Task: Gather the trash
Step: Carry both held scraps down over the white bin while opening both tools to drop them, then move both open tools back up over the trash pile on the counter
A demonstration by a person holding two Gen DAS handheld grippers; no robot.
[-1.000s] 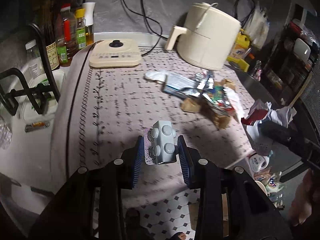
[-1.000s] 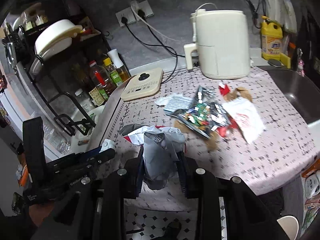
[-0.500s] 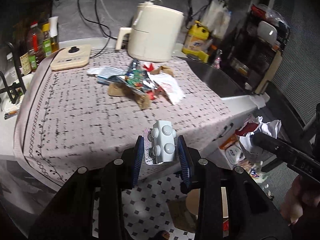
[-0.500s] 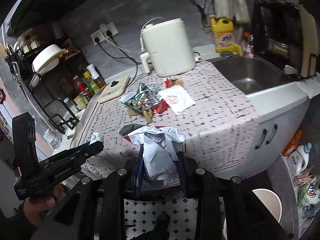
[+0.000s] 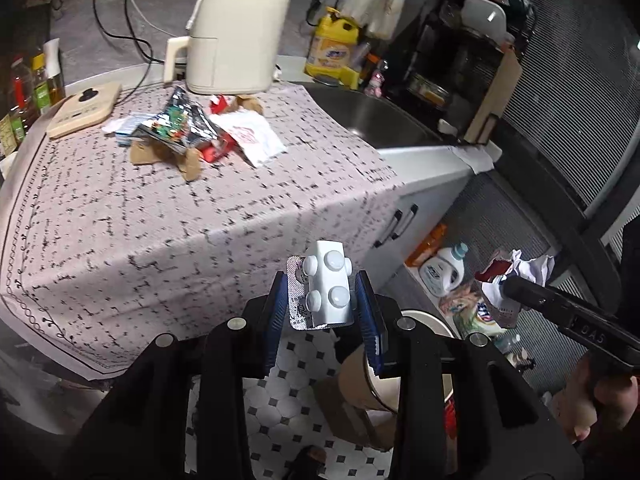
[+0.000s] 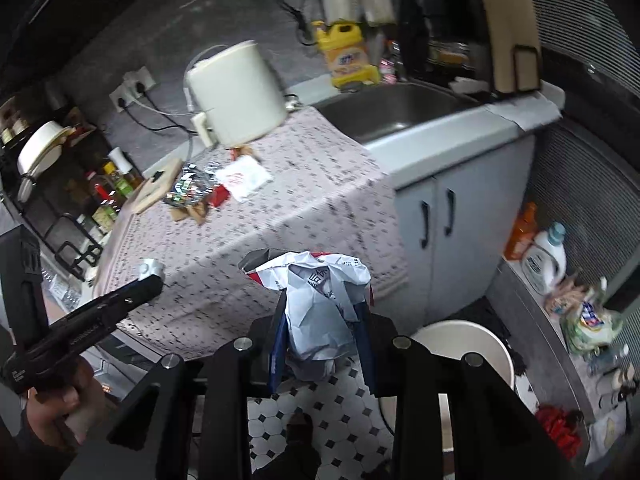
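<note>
My left gripper [image 5: 326, 300] is shut on a white pill blister pack [image 5: 326, 290] with a foil back, held past the table's front edge over the tiled floor. My right gripper [image 6: 322, 332] is shut on a crumpled white and red paper wrapper [image 6: 320, 300]. A white round bin [image 6: 460, 334] stands on the floor just right of and below the right gripper; its rim [image 5: 424, 316] shows under the left gripper's right finger. More trash [image 5: 188, 128], foil packets and paper, lies piled on the table's far side. The left gripper's tip [image 6: 148, 276] is at the left of the right wrist view.
A patterned cloth covers the table [image 5: 160, 220]. Behind the pile stand a cream air fryer [image 5: 236, 40] and a flat scale [image 5: 84, 108]. A sink [image 6: 400, 108] with cupboard doors [image 6: 436, 216] is to the right. Detergent bottles [image 6: 544, 256] and bags line the floor.
Both grippers have pulled back from the table and swung right, each still holding its piece. The sink, cupboard, floor and bin have come into view.
</note>
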